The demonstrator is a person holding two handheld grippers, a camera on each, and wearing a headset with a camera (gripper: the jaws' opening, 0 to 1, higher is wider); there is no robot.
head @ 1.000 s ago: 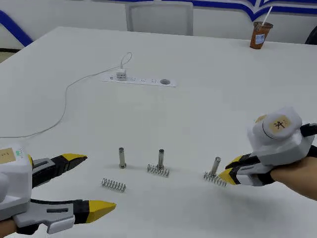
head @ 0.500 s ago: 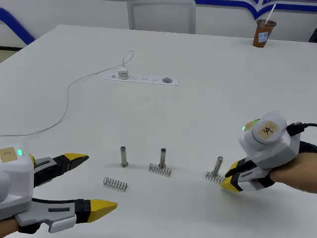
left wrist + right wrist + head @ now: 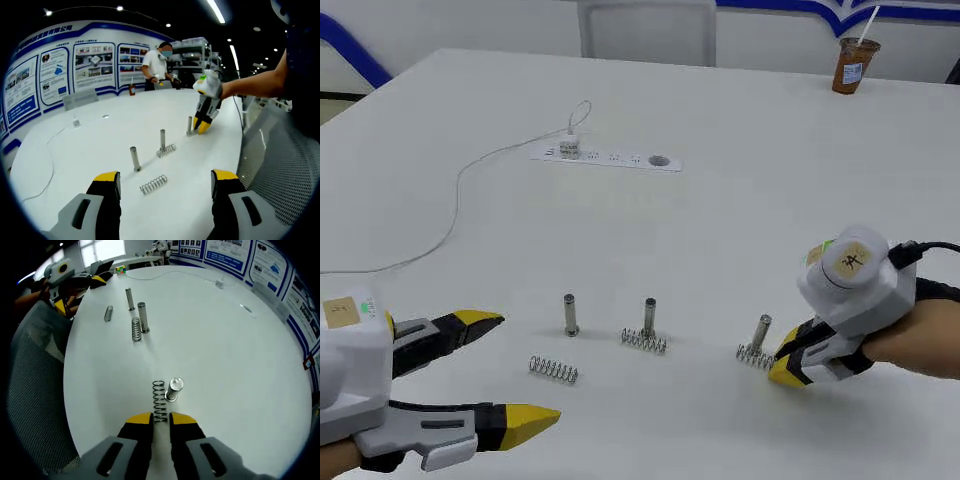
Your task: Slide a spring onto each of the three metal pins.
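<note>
Fingers (image 3: 140, 421) of the right gripper (image 3: 161, 419) pinch one silver coil spring (image 3: 159, 397) of three beside three upright pins (image 3: 173, 386); left gripper's (image 3: 165, 176) spread wide.

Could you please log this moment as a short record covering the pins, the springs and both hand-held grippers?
Pins: left pin, middle pin, right pin; all upright on the table, bare.
Springs: left spring, middle spring, right spring; all lying flat near their pins.
Left hand-held gripper: open, empty, short of the left spring.
Right hand-held gripper: jaws narrowed about the right spring's end; grip uncertain.
</note>
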